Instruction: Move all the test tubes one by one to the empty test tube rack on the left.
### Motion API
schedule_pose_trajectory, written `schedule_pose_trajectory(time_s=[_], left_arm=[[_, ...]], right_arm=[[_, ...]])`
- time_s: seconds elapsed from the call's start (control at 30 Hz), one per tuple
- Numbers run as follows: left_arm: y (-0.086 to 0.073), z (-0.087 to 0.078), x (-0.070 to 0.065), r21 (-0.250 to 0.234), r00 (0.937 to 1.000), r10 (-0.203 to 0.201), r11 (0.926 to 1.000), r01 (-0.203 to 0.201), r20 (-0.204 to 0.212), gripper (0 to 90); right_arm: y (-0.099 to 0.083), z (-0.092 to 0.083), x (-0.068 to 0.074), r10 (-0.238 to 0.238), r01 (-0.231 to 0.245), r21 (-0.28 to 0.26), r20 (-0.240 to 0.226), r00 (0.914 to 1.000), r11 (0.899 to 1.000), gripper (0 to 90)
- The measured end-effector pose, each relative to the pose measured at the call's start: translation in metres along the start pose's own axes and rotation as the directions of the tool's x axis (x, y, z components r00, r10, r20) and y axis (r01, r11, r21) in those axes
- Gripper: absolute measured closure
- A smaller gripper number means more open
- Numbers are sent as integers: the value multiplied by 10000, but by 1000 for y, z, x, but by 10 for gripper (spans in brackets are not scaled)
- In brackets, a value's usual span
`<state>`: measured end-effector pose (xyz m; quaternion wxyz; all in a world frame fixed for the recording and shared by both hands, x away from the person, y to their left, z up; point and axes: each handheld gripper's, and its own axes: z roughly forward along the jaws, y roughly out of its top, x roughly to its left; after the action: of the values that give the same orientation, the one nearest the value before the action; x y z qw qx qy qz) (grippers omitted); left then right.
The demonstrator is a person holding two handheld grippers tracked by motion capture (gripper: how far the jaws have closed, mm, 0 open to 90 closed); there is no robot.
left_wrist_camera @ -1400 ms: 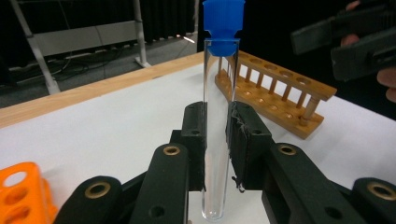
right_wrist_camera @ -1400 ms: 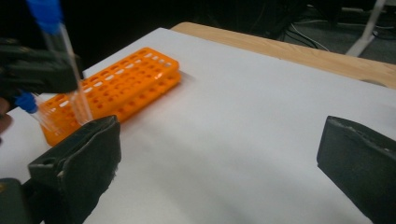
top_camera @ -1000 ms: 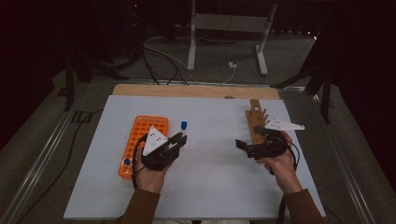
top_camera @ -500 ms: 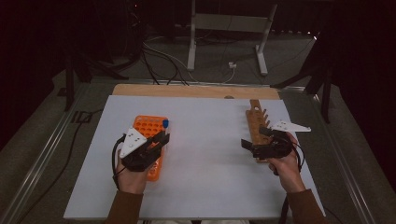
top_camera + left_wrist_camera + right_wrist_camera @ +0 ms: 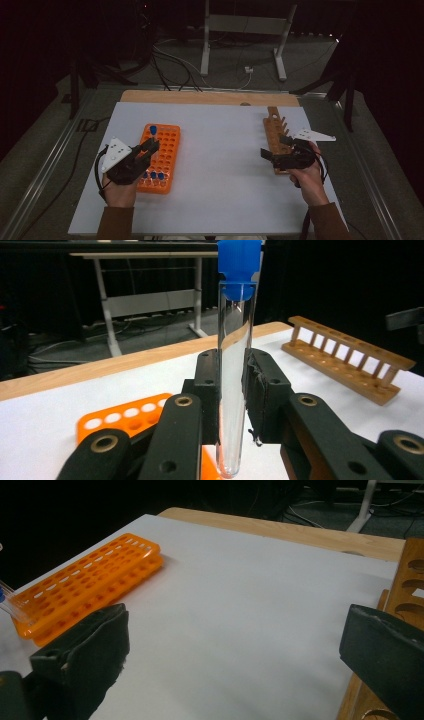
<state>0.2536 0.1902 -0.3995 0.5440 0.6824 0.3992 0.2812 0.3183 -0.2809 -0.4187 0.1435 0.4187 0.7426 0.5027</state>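
A clear test tube with a blue cap [image 5: 234, 365] stands upright between the jaws of my left gripper [image 5: 235, 390], which is shut on it. In the high view the left gripper [image 5: 150, 146] holds the tube [image 5: 153, 130] over the left side of the orange rack [image 5: 169, 150]. A few blue-capped tubes [image 5: 152, 175] sit at that rack's near end. My right gripper [image 5: 275, 147] hovers open over the near part of the wooden rack [image 5: 274, 127], with nothing between its jaws. In the right gripper view, the right gripper [image 5: 235, 645] faces the orange rack [image 5: 90, 585].
A white sheet [image 5: 220, 165] covers the table, with a wooden strip [image 5: 200, 97] along its far edge. Beyond the table are a desk frame [image 5: 245, 30] and cables [image 5: 170, 55] on the floor. The wooden rack [image 5: 350, 360] lies at the right.
My left gripper has carried the tube leftward from the middle of the sheet to above the orange rack. The right gripper has stayed by the wooden rack.
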Motion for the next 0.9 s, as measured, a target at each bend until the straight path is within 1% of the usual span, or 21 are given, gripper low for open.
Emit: schedule_pose_trajectory(time_s=[0.17, 0.4, 0.63, 0.9], left_arm=[[-7, -8, 10, -2, 9996, -78, 10000, 78, -280, 778], [-14, -14, 20, -17, 9985, -103, 9999, 103, -545, 778], [-22, -18, 26, 21, 9979, -113, 9999, 115, -640, 778], [-33, -22, 32, 83, 9969, -265, 9996, 272, -740, 778]], right_arm=[[0, 0, 0, 10, -10, 20, -33, 10000, 10000, 0], [0, -2, -1, 23, -24, -56, -26, 10000, 10000, 0], [1, -4, -1, 15, -15, -93, -32, 10000, 10000, 0], [1, -5, -2, 47, -48, -161, -40, 10000, 9999, 0]])
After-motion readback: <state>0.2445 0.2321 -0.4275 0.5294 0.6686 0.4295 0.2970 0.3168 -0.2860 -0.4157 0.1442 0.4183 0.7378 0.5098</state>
